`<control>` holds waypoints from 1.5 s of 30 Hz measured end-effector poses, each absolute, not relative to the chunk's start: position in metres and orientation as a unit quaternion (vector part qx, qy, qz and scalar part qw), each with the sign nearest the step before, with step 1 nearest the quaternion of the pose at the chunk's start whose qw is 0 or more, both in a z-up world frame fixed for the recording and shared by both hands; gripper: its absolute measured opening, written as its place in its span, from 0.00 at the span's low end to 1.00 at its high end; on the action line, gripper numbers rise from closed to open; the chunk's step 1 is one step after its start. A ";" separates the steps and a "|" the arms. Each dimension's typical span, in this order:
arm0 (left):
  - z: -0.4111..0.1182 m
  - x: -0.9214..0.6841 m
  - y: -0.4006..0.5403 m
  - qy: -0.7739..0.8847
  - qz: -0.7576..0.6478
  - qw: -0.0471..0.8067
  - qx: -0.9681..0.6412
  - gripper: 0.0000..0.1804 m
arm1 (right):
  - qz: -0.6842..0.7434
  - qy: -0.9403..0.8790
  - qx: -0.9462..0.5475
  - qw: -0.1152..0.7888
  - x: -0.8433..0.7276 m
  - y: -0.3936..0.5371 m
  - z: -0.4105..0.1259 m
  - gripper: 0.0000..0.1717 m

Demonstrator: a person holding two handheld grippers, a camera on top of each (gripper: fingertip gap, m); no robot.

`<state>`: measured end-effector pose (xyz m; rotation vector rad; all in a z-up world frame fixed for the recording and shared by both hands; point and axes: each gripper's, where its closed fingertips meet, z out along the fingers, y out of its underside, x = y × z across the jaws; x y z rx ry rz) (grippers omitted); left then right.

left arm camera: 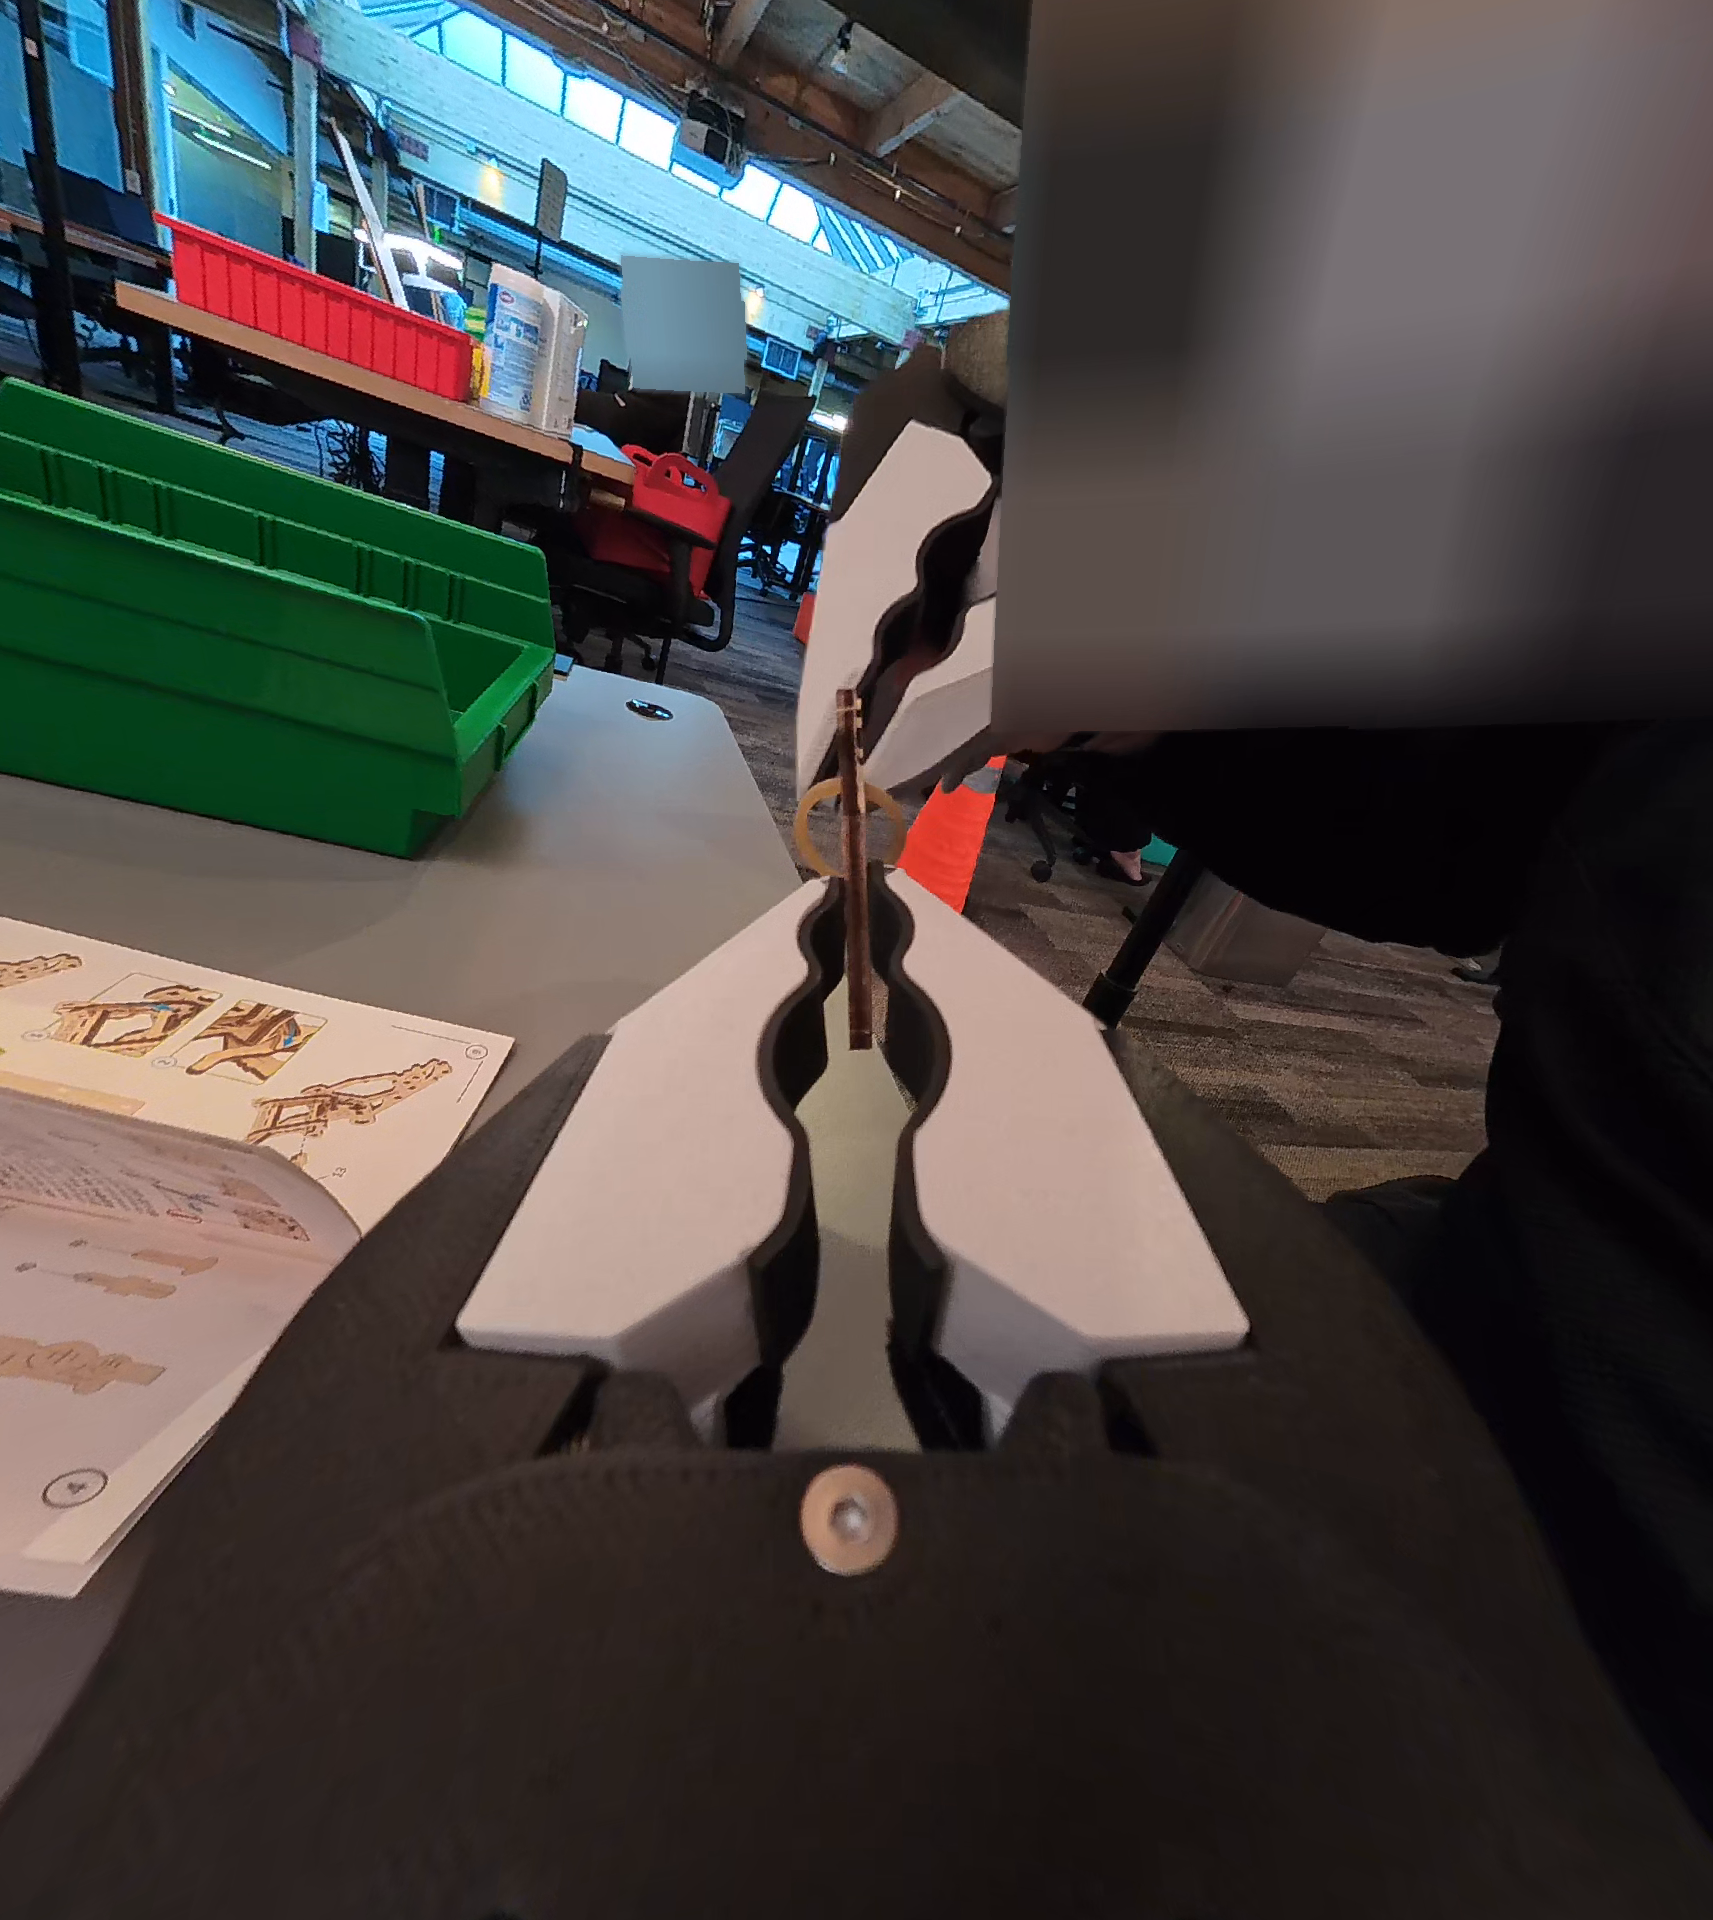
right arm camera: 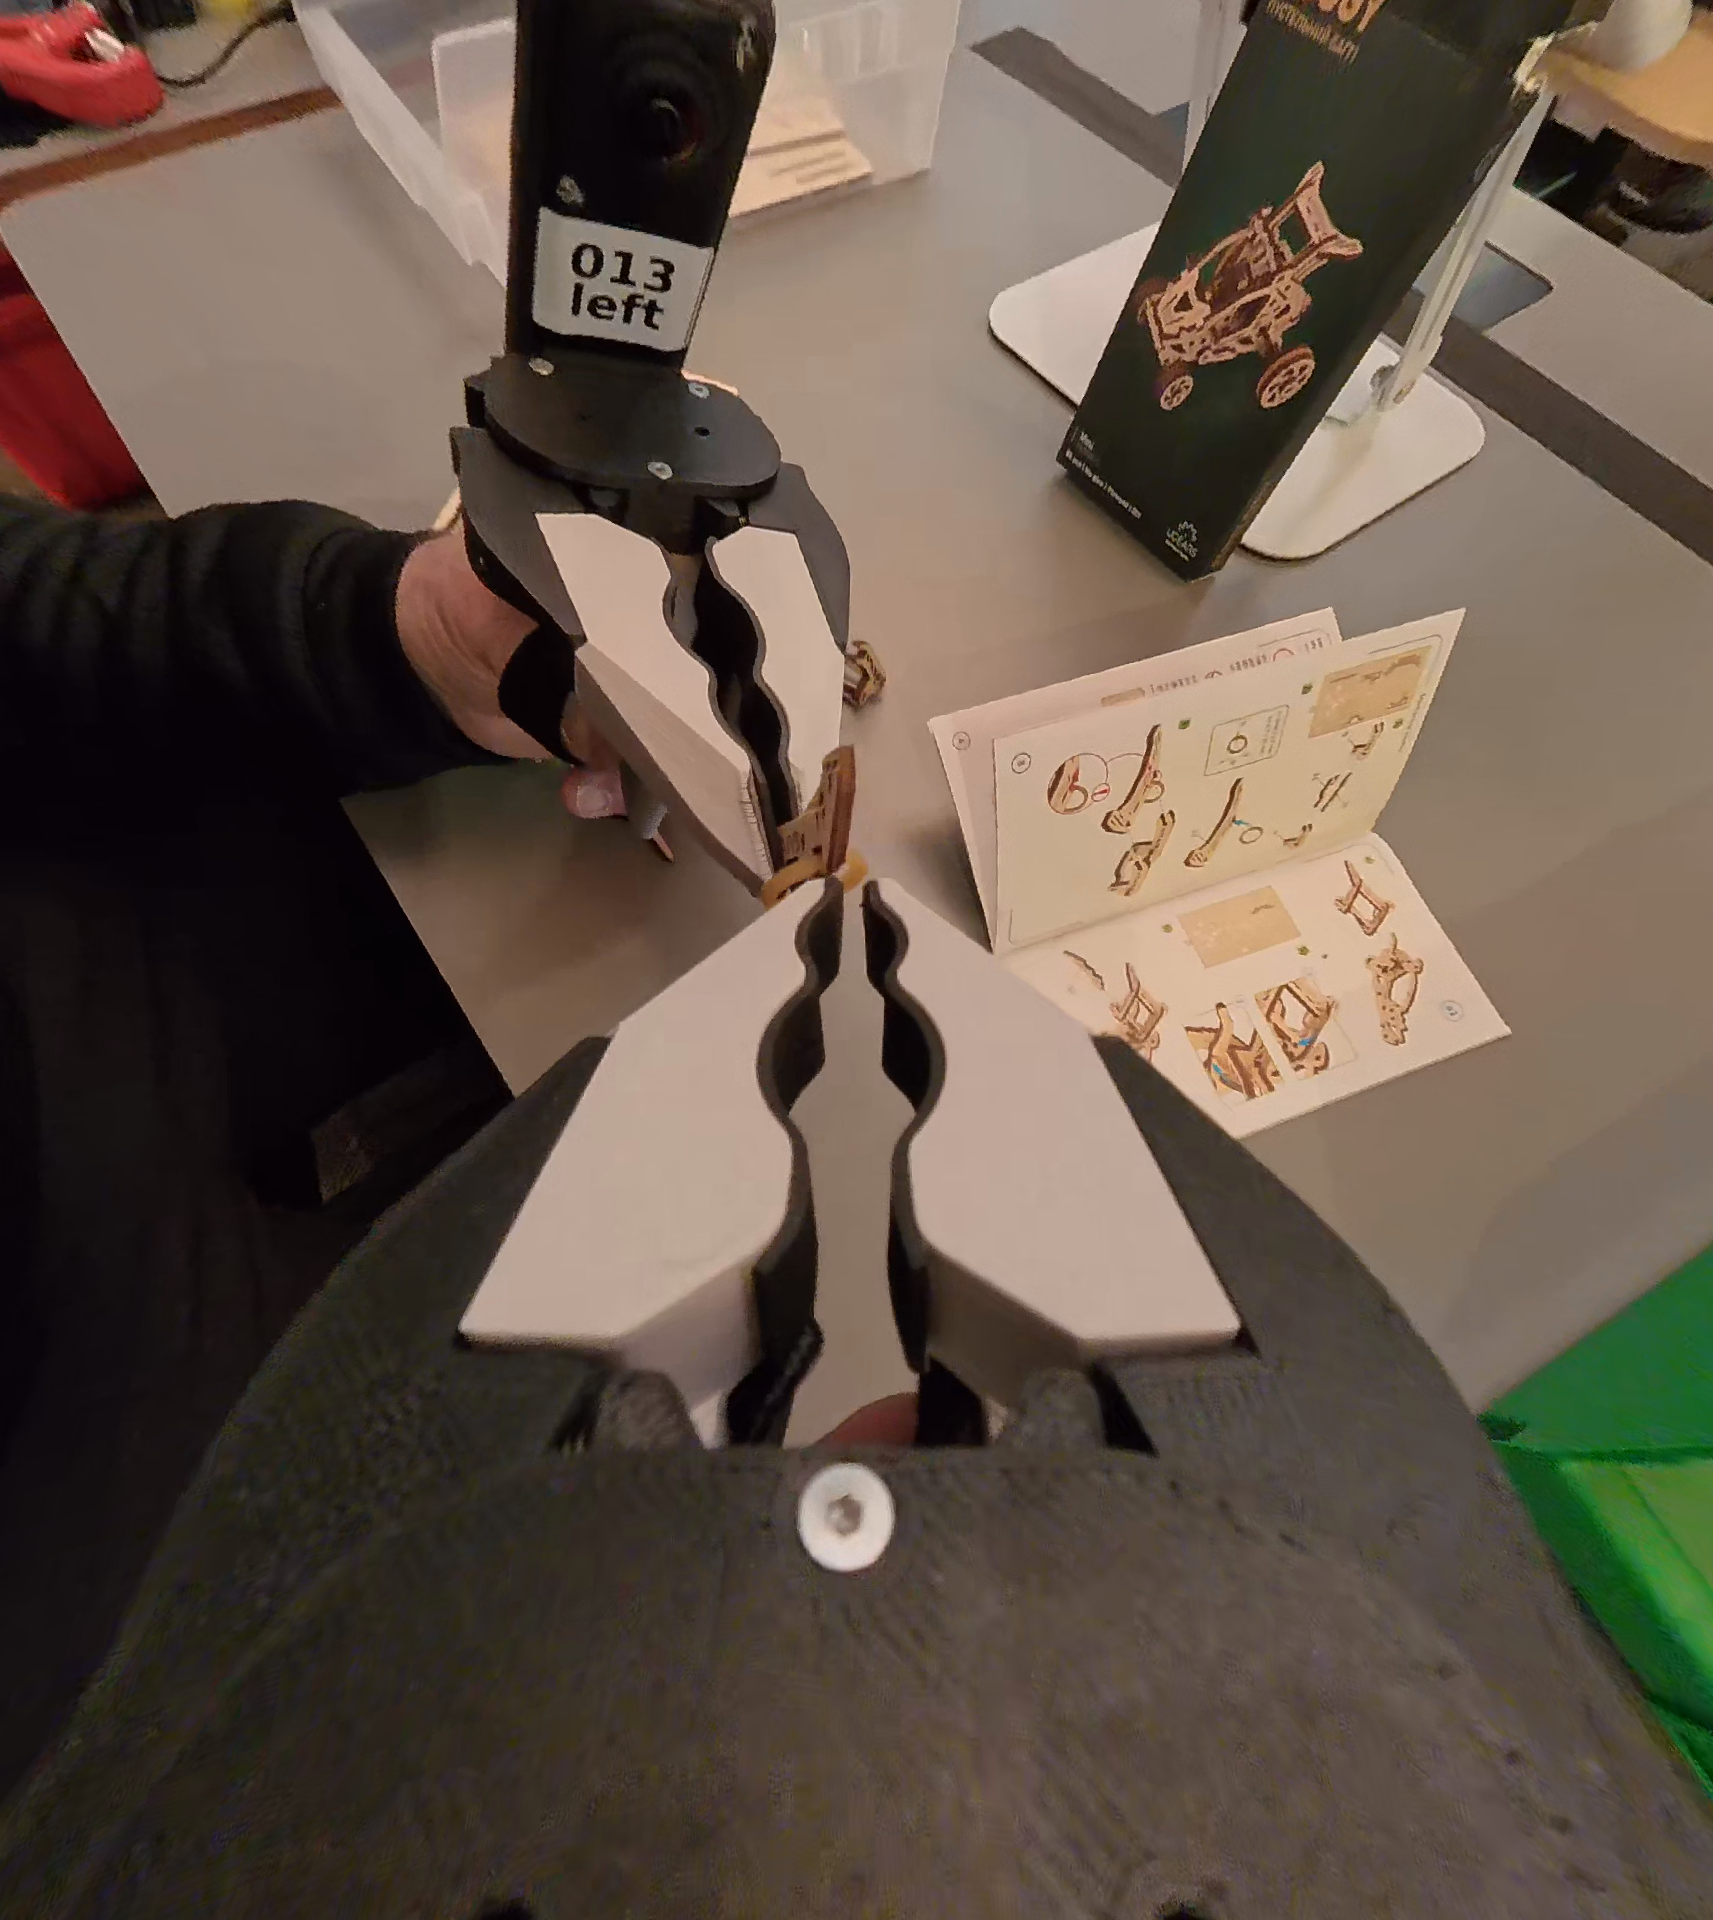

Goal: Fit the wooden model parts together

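left hand-held gripper (left arm camera: 854,894) clamps wooden strip (left arm camera: 856,935) | rubber ring (left arm camera: 812,831) around strip | green bin (left arm camera: 208,613) left

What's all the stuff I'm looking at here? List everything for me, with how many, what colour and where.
Wooden model part: one, brown, thin, clamped between the left gripper's pads.
Rubber band: one, tan, looped round the part beyond the fingertips.
Small wooden piece: one, tan, on the table behind the left gripper.
Instruction booklet: one, white, open on the table.
Model kit box: one, dark green, upright against a white stand.
Storage bin: one, green, on the table.
Red bin: one, on a far desk.
Table: one, grey.
Left gripper: white fingers, shut on the part.
Right gripper: white fingers, tips nearly together at the band.
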<state>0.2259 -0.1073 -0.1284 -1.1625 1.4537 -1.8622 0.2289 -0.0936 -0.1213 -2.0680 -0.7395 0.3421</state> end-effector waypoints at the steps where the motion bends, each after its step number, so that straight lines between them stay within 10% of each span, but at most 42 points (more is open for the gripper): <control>1: -0.128 0.226 -0.107 0.534 -0.685 0.251 -0.428 0.01 | 0.142 -0.295 -0.833 0.446 0.229 -0.094 -0.120 0.01; 45: -0.130 0.226 -0.114 0.548 -0.681 0.244 -0.419 0.01 | 0.255 -0.289 -0.784 0.487 0.217 -0.098 -0.118 0.03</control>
